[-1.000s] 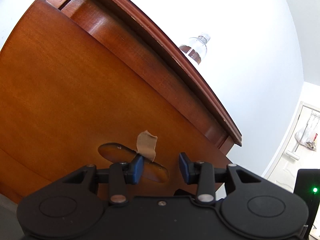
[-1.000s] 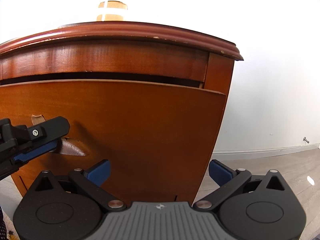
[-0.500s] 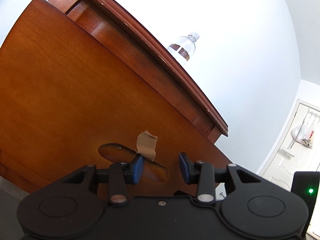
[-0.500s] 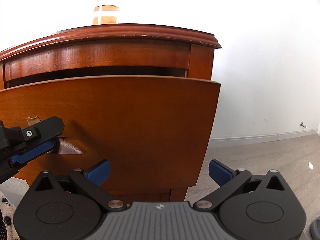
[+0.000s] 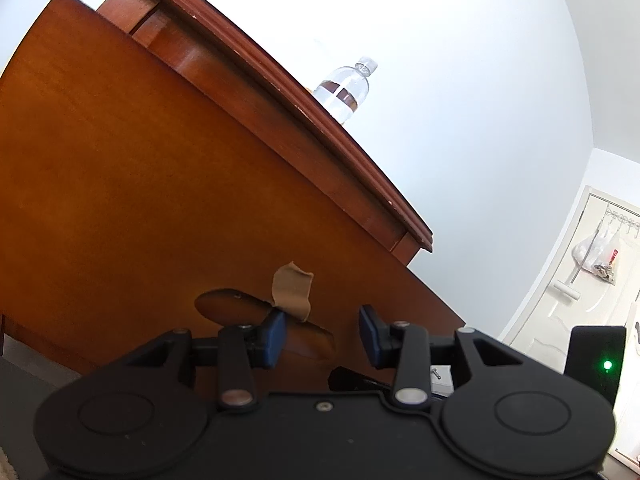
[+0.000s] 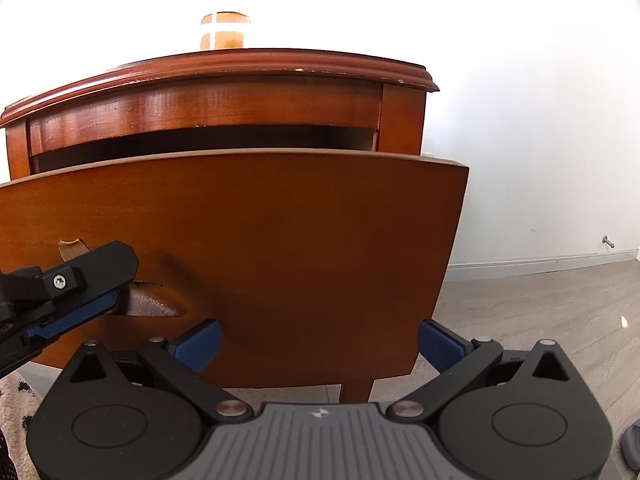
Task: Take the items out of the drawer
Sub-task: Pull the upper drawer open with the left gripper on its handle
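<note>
A brown wooden drawer front (image 6: pixel 256 240) stands pulled out from the cabinet (image 6: pixel 208 100), with a dark gap above it. It also fills the left wrist view (image 5: pixel 120 180). A cut-out handle hole (image 5: pixel 256 312) with a strip of tan tape (image 5: pixel 292 288) sits in the front. My left gripper (image 5: pixel 322 336) is partly open, with one blue finger (image 5: pixel 272 338) in the handle hole; it shows in the right wrist view (image 6: pixel 76 304). My right gripper (image 6: pixel 316 344) is open and empty, low in front of the drawer. The drawer's inside is hidden.
A clear plastic bottle (image 5: pixel 344 92) with a brown label stands on the cabinet top; it also shows in the right wrist view (image 6: pixel 226 20). White wall and grey wood floor (image 6: pixel 540 312) lie to the right. A white door (image 5: pixel 580 300) with hanging bags is at far right.
The drawer has slid further out of the cabinet with my left gripper's finger in the handle hole. Both grippers have backed away from the cabinet; the gap above the drawer is wider.
</note>
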`<state>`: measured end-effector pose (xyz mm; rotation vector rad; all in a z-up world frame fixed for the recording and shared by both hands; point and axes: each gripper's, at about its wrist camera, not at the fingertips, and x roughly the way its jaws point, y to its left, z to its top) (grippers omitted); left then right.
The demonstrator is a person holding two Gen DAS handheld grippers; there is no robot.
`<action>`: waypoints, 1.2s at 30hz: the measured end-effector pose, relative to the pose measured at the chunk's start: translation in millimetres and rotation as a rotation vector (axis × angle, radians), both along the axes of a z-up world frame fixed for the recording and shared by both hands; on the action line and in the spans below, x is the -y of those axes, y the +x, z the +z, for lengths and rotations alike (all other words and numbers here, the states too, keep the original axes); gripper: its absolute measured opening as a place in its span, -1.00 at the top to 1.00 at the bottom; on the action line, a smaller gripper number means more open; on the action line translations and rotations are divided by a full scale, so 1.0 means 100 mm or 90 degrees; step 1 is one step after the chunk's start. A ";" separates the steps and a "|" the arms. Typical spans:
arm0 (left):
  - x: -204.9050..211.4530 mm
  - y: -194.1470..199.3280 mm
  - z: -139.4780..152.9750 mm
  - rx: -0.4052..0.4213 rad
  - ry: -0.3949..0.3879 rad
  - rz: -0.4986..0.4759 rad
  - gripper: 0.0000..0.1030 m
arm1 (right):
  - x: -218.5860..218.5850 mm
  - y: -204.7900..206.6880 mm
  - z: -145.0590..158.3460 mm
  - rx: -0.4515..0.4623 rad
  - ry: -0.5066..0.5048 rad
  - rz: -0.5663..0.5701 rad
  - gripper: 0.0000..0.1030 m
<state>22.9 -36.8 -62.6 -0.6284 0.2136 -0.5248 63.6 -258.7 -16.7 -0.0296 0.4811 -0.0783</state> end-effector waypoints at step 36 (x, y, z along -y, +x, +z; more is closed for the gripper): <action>0.16 -0.15 0.11 0.028 0.069 -0.002 -0.02 | 0.03 -0.37 0.05 -0.011 0.015 0.000 -1.00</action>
